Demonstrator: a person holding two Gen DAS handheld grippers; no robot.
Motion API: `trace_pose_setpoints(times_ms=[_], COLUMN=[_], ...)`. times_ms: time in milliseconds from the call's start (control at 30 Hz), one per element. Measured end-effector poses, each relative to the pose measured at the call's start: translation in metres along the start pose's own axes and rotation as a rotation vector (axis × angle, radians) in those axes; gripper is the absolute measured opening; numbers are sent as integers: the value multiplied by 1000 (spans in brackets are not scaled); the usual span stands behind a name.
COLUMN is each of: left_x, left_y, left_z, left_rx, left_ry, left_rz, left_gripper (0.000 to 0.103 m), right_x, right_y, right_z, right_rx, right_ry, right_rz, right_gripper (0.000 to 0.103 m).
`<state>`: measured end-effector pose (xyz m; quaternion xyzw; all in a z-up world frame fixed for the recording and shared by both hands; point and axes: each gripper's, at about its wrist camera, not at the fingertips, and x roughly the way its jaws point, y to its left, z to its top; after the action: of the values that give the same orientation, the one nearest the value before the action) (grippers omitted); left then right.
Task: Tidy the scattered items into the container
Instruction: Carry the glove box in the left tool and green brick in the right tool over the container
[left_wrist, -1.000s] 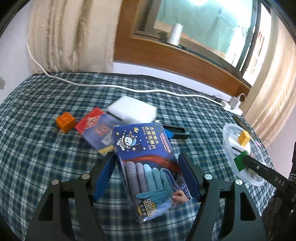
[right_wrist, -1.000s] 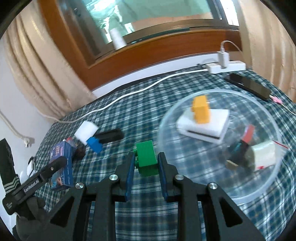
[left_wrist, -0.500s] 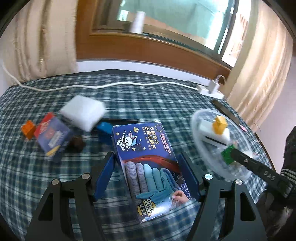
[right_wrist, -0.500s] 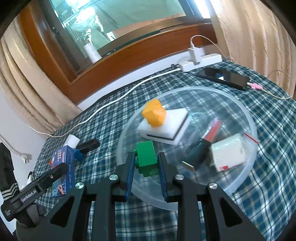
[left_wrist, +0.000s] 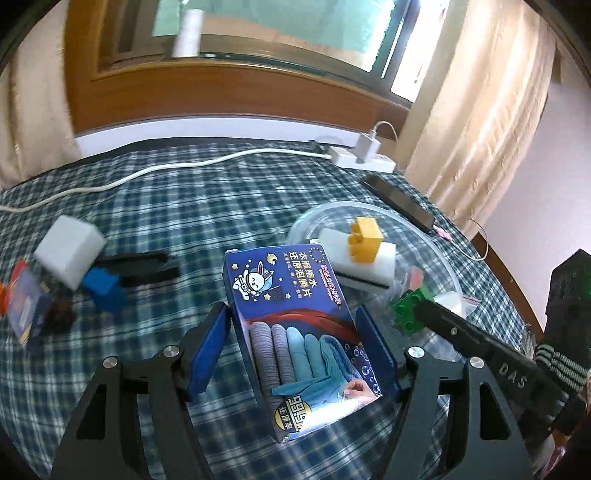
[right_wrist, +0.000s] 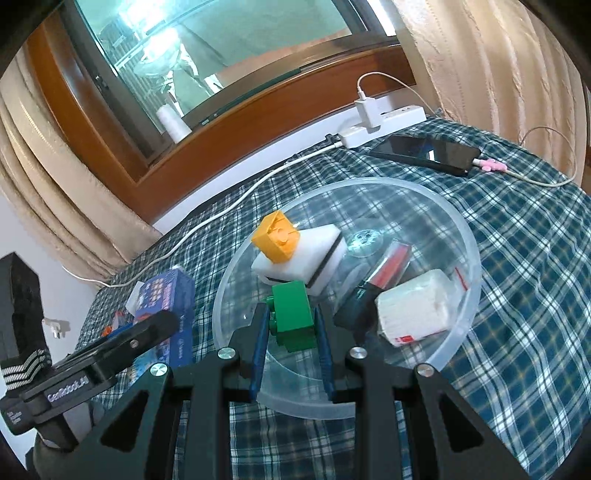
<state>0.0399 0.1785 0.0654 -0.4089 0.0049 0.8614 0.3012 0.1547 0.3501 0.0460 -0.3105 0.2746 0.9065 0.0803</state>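
Note:
My left gripper (left_wrist: 295, 332) is shut on a blue box of laundry tablets (left_wrist: 295, 321) and holds it above the plaid cloth, just left of the clear round bowl (left_wrist: 439, 251). My right gripper (right_wrist: 291, 328) is shut on a green brick (right_wrist: 293, 314) and holds it over the near side of the bowl (right_wrist: 458, 236). The bowl holds a white sponge (right_wrist: 314, 258) with a yellow brick (right_wrist: 277, 240) on it, a white packet (right_wrist: 417, 306) and a red item (right_wrist: 391, 262). The green brick (left_wrist: 410, 310) also shows in the left wrist view.
On the cloth at the left lie a white sponge (left_wrist: 70, 247), a blue brick (left_wrist: 103, 288), a black bar (left_wrist: 147, 262) and a card box (left_wrist: 26, 306). A phone (right_wrist: 424, 151), a power strip (right_wrist: 380, 125) and a white cable (left_wrist: 147, 173) lie at the back.
Both grippers have moved right toward the bowl. The green brick went from beside the bowl to over its near side. The blue box has come up close to the bowl's left rim.

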Motion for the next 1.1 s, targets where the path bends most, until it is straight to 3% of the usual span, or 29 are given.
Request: trace_pose_setpoints(times_ms=[333, 733, 1100], left_x=[38, 65, 73], left_y=[-21, -53, -44], left_z=[23, 45, 43], left_rx=[18, 82, 2], left_ry=[58, 73, 111], left_rz=[-57, -89, -90], left_gripper=[74, 74, 73], right_x=[-1, -3, -1], right_y=[-8, -18, -25], right_z=[0, 2, 4], right_rx=[2, -1, 21], right_ry=[9, 1, -9], right_rz=[34, 48, 52], right_gripper=[28, 28, 29])
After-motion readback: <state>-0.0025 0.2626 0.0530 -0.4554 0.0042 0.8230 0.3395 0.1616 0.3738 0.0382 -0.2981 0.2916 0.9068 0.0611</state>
